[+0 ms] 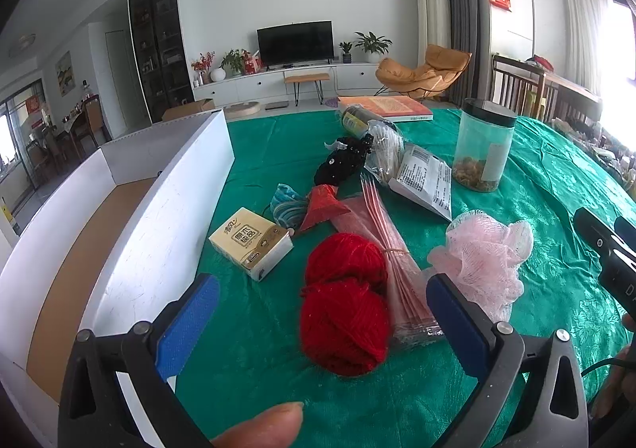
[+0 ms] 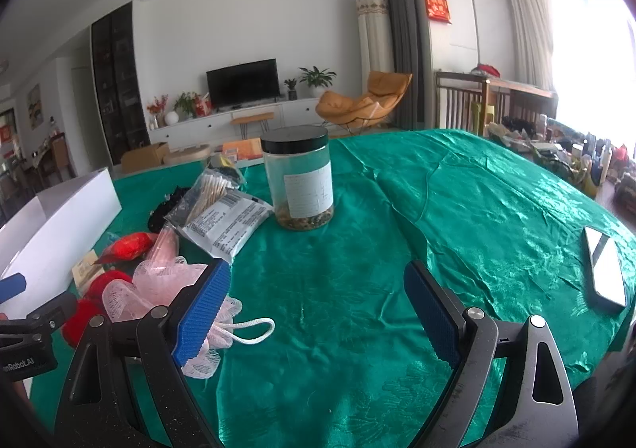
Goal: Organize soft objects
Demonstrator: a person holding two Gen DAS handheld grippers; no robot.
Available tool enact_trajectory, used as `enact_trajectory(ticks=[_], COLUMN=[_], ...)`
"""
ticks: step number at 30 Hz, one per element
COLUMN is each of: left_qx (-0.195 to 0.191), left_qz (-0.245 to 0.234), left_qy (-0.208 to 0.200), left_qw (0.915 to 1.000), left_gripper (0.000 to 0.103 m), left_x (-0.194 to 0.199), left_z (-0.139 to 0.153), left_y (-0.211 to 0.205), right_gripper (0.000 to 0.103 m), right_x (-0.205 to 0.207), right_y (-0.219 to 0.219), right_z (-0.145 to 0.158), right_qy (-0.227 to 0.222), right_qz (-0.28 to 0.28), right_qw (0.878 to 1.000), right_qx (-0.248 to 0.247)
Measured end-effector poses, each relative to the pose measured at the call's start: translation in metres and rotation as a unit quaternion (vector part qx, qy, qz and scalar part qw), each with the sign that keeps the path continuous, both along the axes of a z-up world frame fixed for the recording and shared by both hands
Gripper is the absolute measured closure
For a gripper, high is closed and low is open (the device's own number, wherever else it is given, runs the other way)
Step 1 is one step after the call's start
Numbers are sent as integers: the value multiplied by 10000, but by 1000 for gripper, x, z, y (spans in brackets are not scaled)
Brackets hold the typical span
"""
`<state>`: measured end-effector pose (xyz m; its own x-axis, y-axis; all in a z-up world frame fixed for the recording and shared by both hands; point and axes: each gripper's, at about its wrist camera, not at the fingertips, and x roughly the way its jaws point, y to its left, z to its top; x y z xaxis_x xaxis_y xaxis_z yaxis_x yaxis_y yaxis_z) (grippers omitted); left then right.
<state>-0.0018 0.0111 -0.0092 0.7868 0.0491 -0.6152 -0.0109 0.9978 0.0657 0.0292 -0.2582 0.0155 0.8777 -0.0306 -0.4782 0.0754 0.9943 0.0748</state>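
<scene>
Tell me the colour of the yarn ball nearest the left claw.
Red yarn ball, seen best in the left wrist view, between the open left claw pads.

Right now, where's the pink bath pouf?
The pink bath pouf lies on the green tablecloth, just right of the red yarn and the pink packet bundle. In the right wrist view it sits at lower left.

Right gripper [image 2: 318, 309] hangs wide open over the green tablecloth [image 2: 457, 217], nothing between the blue pads. Pink mesh loofah [image 2: 159, 289] at 9 o'clock, touching the left pad; red yarn [image 2: 89, 303] beyond it. Black-lidded jar [image 2: 300, 179] upright at 12. Phone [image 2: 606, 273] at 3.
</scene>
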Motion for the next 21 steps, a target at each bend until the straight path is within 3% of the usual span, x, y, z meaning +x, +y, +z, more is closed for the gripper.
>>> enact_trajectory(ticks=[21], left_qx=[84], left_qz=[-23], left_qy=[38], left_qw=[10000], left_gripper=[0], left_x=[-3], left_z=[-2], left_y=[-4], right_gripper=[12], right_x=[1], right_y=[-1], right_z=[-1], right_qy=[-18], right_qz=[56], right_qw=[10000], right_qx=[37])
